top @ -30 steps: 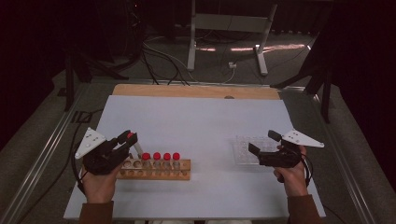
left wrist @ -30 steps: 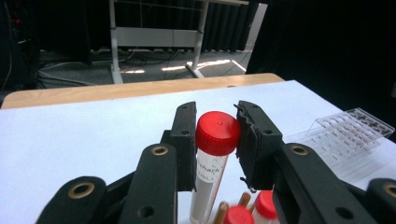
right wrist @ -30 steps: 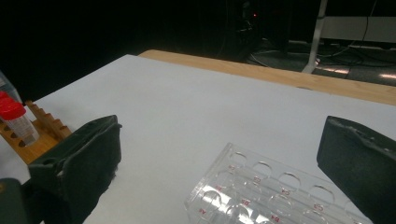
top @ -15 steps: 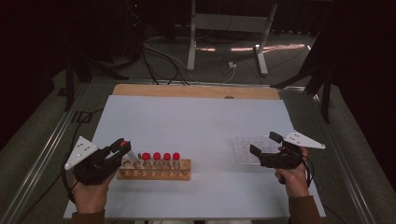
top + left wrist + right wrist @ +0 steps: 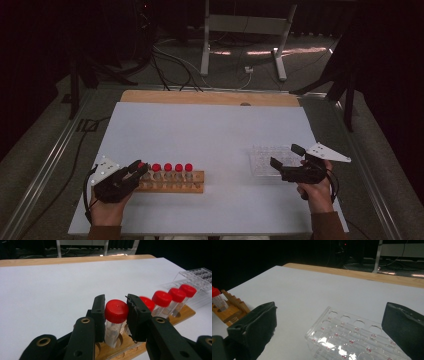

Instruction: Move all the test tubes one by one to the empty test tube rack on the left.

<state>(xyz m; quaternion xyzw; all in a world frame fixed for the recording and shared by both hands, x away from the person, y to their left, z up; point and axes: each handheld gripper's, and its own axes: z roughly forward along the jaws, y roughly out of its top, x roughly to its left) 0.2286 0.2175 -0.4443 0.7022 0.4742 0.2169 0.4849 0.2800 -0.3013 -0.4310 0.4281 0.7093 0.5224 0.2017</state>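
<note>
While standing in the end hole of the wooden rack (image 5: 172, 181), the red-capped tube (image 5: 115, 321) sits between the left gripper (image 5: 115, 312) jaws, flanking its cap, contact unclear. Right gripper (image 5: 329, 322): jaws wide apart, empty, over the clear plastic rack (image 5: 352, 340) on the table (image 5: 210, 130).

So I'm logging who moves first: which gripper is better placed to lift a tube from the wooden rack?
Left. The left gripper already straddles the end tube, jaws beside its red cap. The right gripper is open over the clear rack.
</note>
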